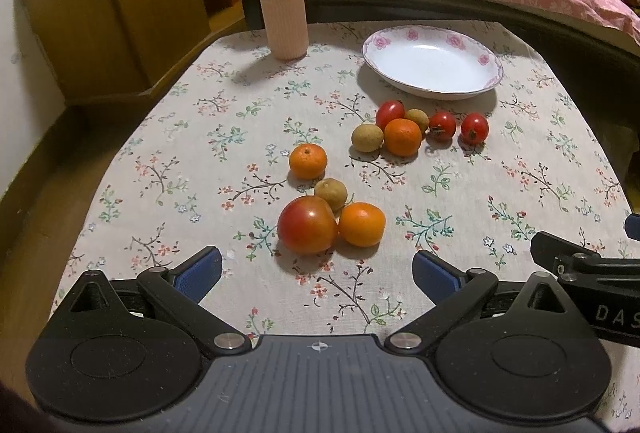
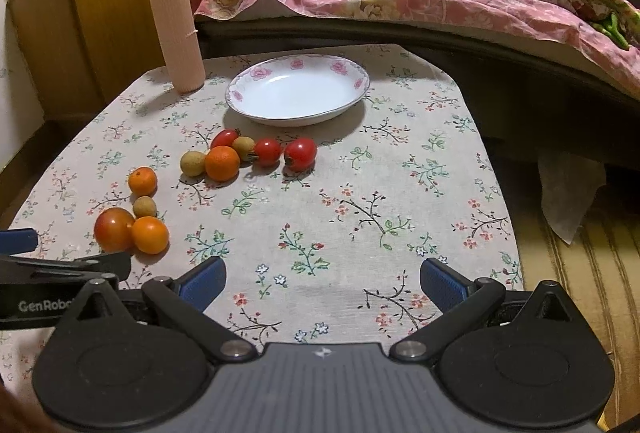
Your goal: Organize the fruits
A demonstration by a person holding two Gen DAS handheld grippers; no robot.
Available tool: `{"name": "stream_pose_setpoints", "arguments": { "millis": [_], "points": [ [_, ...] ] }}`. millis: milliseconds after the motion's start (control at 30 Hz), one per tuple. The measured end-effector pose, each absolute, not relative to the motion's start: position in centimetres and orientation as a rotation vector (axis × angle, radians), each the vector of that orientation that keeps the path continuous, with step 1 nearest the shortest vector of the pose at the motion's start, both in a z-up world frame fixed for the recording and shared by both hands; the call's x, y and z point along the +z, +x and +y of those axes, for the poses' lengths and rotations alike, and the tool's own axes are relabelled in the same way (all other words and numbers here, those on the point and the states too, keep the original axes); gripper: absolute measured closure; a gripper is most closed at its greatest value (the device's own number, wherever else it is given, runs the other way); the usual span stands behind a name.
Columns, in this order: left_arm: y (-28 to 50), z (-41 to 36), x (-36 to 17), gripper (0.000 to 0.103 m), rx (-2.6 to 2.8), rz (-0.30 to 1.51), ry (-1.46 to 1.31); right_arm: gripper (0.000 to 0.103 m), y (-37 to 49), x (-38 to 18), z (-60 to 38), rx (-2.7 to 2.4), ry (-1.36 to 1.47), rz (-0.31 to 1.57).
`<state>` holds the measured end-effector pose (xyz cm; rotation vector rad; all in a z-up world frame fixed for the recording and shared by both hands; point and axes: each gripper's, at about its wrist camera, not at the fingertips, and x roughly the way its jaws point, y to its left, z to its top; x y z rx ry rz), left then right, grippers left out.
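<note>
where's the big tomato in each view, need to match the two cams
Left wrist view: the big tomato sits low centre, just ahead of the open left gripper, touching an orange on its right.
Right wrist view: the big tomato is at the lower left, far left of the open right gripper, with the same orange against it.
Shared landmark: the white plate with pink flowers, at the far side of the fruit.

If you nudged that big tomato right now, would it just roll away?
Probably a little: the big tomato is round on a flat tablecloth. The orange and longan touching it might block it. Its glossy skin looks slippery.
</note>
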<state>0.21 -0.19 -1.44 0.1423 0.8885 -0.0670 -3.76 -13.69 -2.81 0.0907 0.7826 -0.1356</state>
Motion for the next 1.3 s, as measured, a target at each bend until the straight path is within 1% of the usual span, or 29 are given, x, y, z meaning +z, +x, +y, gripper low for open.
{"name": "stream_pose_setpoints", "arguments": {
  "millis": [767,933,1067,1200,1300],
  "points": [
    [0.8,1.9,-2.6,0.002,-0.03,0.915,0.134,0.0,-2.0,-4.1,-12.5,-0.078,0.082,0.84],
    [1.3,3.3,-2.8,0.002,-0.018,0.925,0.083,0.004,-0.8,-4.1,-11.4,-0.011,0.057,0.846],
    [1.8,4.2,-2.8,0.003,-0.019,0.928,0.069,0.01,0.4,-4.0,-10.6,0.06,0.04,0.846],
    [2.3,4.8,-3.2,0.003,-0.021,0.943,0.058,0.011,1.8,-3.8,-10.1,0.148,0.006,0.845],
    [2.5,5.0,-3.5,0.003,-0.019,0.944,0.08,0.018,2.8,-4.0,-9.7,0.222,-0.001,0.86]
  ]
}}
